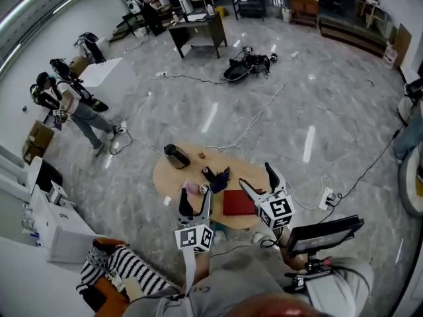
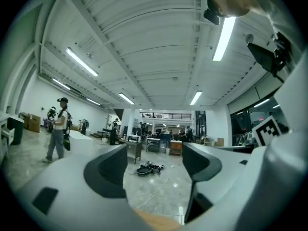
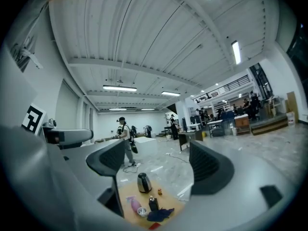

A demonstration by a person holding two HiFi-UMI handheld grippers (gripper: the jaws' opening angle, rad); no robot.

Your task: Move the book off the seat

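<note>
I hold my left gripper (image 1: 196,203) low in front of me, pointing level, its jaws spread wide with nothing between them. My right gripper (image 1: 260,180) sits just beside it, reaching slightly further forward, also level, jaws apart and empty.

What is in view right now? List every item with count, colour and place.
round table: one, light wood, mid floor
book: one, red, table's near edge, between the grippers
kettle: one, dark, table's far left
pink bottle: one, pink, left of the book
cup: one, white, beside the pink bottle
cloth: one, dark blue, table centre
power strip: one, white, floor right of the table
desk: one, dark, far floor
standing person: one, far left
left gripper: one, white, black jaws, open, empty
right gripper: one, white, black jaws, open, empty
</note>
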